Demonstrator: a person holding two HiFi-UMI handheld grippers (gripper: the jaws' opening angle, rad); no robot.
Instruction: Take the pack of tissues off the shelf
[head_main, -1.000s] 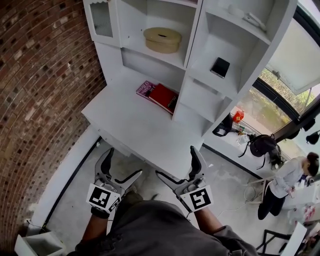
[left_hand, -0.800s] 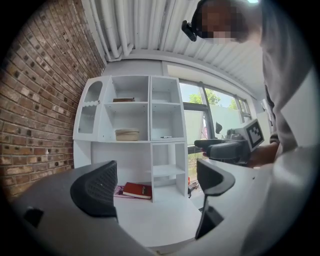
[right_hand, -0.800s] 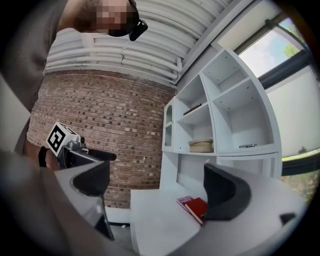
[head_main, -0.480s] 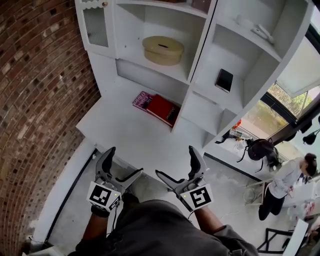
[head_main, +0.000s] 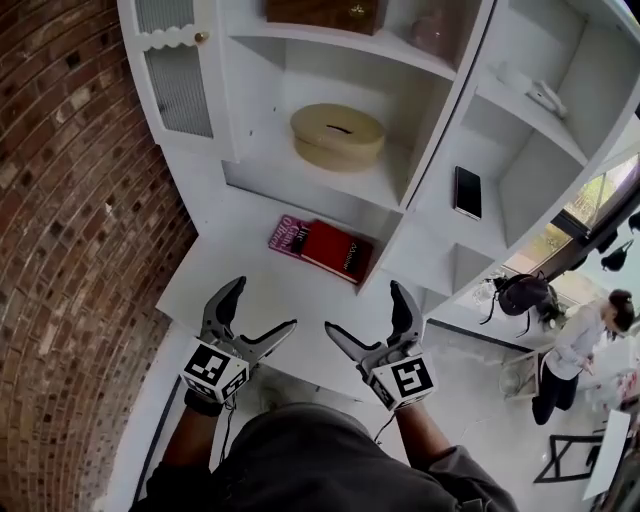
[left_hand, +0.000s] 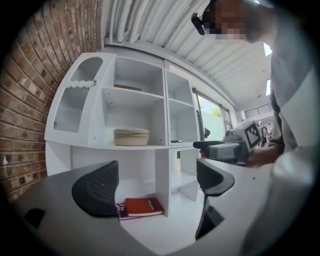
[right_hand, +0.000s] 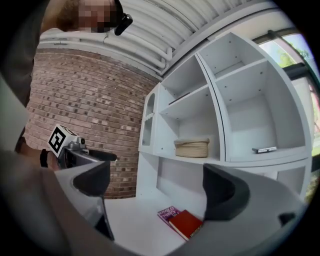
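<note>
A round beige woven box (head_main: 337, 135) with a slot in its lid stands on the middle shelf of the white shelf unit (head_main: 430, 150); the same box (left_hand: 131, 136) (right_hand: 192, 147) shows in both gripper views. No other tissue pack shows. My left gripper (head_main: 262, 306) (left_hand: 156, 182) and right gripper (head_main: 365, 308) (right_hand: 157, 186) are side by side over the desk's front edge, well short of the shelf. Both are open with nothing between their jaws.
A red book on a purple one (head_main: 320, 245) lies on the white desk (head_main: 230, 280) under the shelf. A dark phone (head_main: 466, 191) lies in the right compartment. A brick wall (head_main: 60, 250) runs along the left. A person (head_main: 575, 345) stands at far right.
The shelf unit looms larger and higher compartments have come into view. Both grippers have risen from below the desk edge to over it, still open.
</note>
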